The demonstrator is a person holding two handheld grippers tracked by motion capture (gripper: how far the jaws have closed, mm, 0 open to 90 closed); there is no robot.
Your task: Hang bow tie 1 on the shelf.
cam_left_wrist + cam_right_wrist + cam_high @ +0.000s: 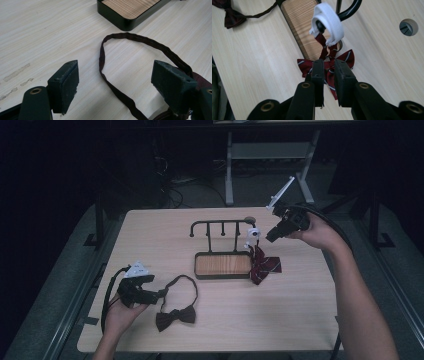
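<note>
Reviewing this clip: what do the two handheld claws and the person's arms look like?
Both claws, left and right, are black, each with two blocky dark pads on arms with brass-ringed holes. Each carries a pale grey three-cornered plate and trails a black cable. The forearms are bare; no sleeves visible.

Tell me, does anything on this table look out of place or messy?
Mildly. The striped red bow tie hangs by its white band from the end hook of the rack, sagging against the tray's corner. The dark bow tie lies loose on the table, strap sprawled.
</note>
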